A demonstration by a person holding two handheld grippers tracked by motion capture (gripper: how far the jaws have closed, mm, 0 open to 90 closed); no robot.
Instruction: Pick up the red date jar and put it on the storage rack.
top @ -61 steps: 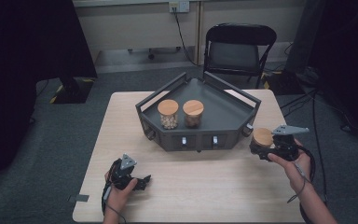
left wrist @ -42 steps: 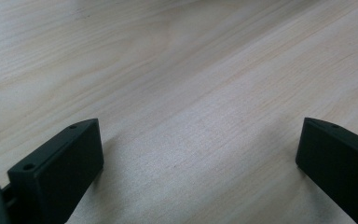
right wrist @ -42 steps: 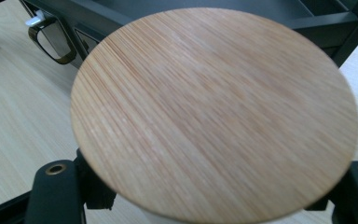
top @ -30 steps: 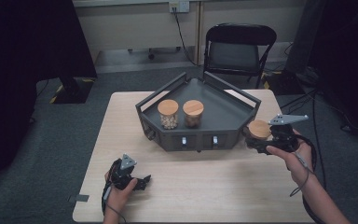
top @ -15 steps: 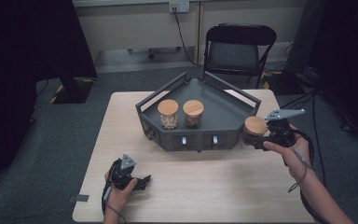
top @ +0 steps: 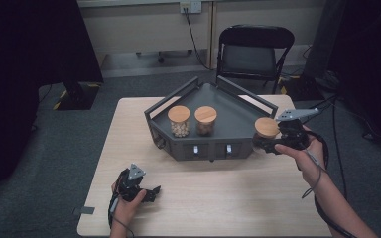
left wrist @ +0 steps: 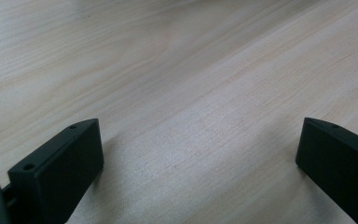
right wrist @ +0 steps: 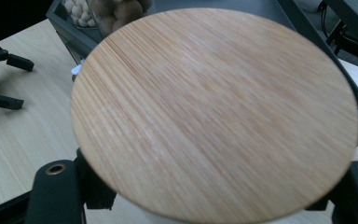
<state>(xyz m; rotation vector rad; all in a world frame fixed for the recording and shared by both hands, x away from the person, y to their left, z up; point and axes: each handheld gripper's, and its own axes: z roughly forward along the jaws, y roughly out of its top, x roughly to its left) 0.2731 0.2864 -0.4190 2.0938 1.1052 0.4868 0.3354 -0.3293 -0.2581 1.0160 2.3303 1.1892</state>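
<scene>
A person sits at a pale wooden table (top: 218, 198) with a two-jaw gripper in each hand. At the middle of the table stands a dark grey, angular tray (top: 238, 111) with raised rails, its point aimed away from the person. Inside it, side by side near the front wall, stand two glass jars with round wooden lids: one filled with pale, round pieces (top: 179, 120), the other with brown ones (top: 206, 120).

The right gripper (top: 265, 141) holds a third jar (top: 267, 130) of the same kind at the tray's front right corner, level with the rim. Its jaws are clamped on the jar's body below the wide wooden lid (right wrist: 214, 112), which keeps the jar upright and leaves the lid free. In the right gripper view the lid sits close to the camera, with the two black jaws on either side beneath it. The jar appears lifted off the table, probably so that it can clear the rail and join the other two inside.

The left gripper (top: 146, 192) rests near the table's front left edge, well apart from the tray. Its jaws stand wide apart with bare wood between them, seemingly waiting out of the way.
</scene>
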